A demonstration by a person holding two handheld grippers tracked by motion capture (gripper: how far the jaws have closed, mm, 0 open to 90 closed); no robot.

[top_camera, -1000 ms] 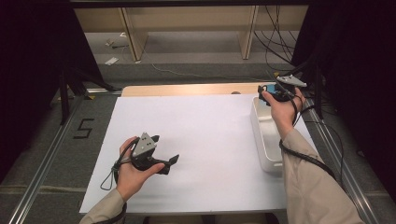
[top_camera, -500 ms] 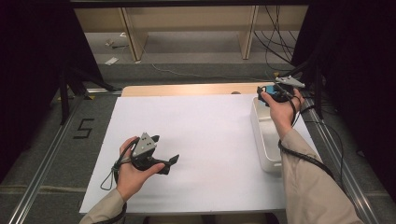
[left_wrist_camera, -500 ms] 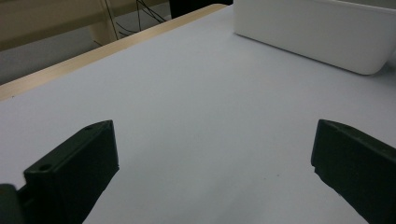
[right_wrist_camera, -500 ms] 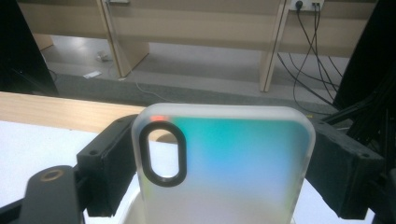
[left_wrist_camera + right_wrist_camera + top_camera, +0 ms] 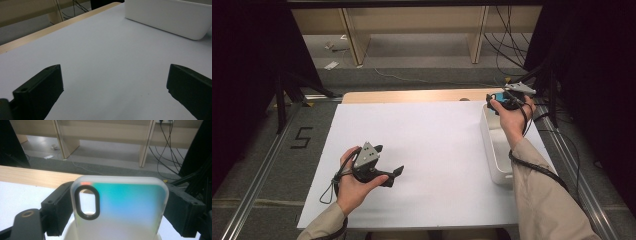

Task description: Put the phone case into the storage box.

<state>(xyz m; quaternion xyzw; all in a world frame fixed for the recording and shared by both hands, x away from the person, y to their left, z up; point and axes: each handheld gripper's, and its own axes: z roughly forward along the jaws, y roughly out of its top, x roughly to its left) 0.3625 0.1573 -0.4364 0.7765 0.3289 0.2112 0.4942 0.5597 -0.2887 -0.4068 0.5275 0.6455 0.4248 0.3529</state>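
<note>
Nearest the person, the left gripper point(image 5: 388, 176) sits low over the near left part of the white table sheet point(image 5: 432, 150), held in the left hand point(image 5: 352, 182) with its grey three-cornered plate on top and its cable looping down toward the sleeve. In the left gripper view its two black jaws stand wide apart with nothing between them, just bare white sheet, and the side wall of the white bin point(image 5: 170, 17) lies farther off at the upper right. Further out along the table's right edge, the white bin point(image 5: 493, 145) stands lengthwise on the sheet, with the person's right forearm passing over its right rim. At the bin's far end the right hand point(image 5: 512, 117) holds the right gripper point(image 5: 498, 100) above it. This gripper is clamped on a phone case point(image 5: 120, 207), its jaws pressing on the two long edges; the case is translucent white with a blue-green sheen and an oval, black-rimmed camera cutout near its upper left corner. The case stands upright between the jaws, and the bin's rim shows just beneath it. Beyond the sheet runs a strip of bare wooden tabletop point(image 5: 412, 96), then the floor with wooden furniture legs point(image 5: 352, 37) and loose cables point(image 5: 507, 45).
</note>
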